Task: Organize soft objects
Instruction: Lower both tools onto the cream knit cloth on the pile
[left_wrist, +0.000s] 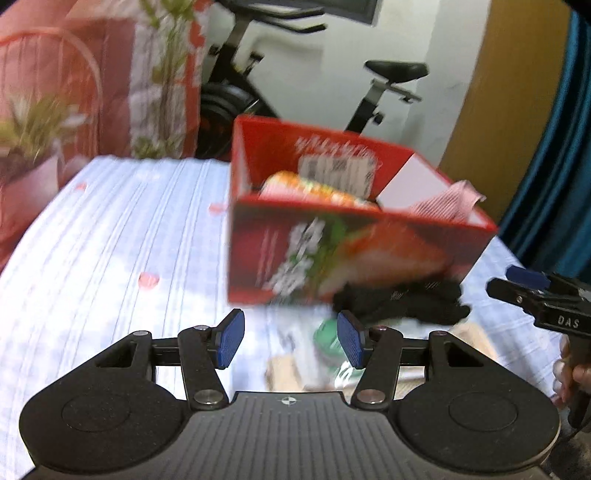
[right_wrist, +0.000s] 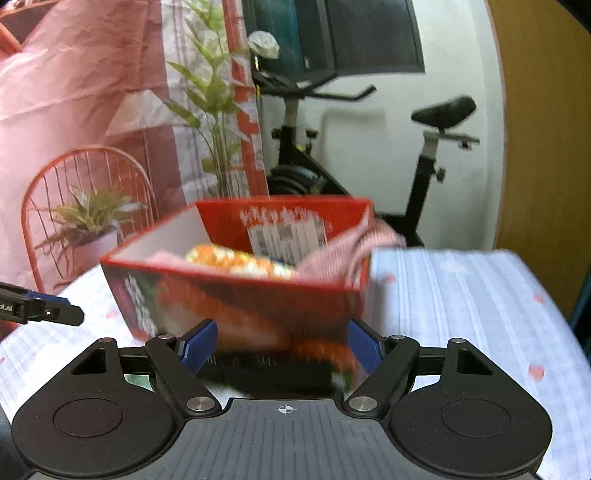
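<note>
— Bedspread under you, striped pale blue: what lies nearest?

— Your left gripper (left_wrist: 290, 339) stands half-wide over a green-and-white cloth (left_wrist: 328, 343); your right gripper (right_wrist: 282, 347) is spread, empty, above a black garment (left_wrist: 399, 299).

— Beyond?

— The red box (right_wrist: 236, 295), mid-bed, already holding cloths. You're between picks, I'd say; next, close on one piece.

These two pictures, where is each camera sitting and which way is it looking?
Left wrist view: sits on the left gripper, looking forward and down at the red box, a black cloth and the bed sheet; the right gripper and a hand show at the right edge.
Right wrist view: sits on the right gripper, facing the same box; the left gripper pokes in at the left.
Shared: box, sheet, exercise bike, both grippers open and empty.
</note>
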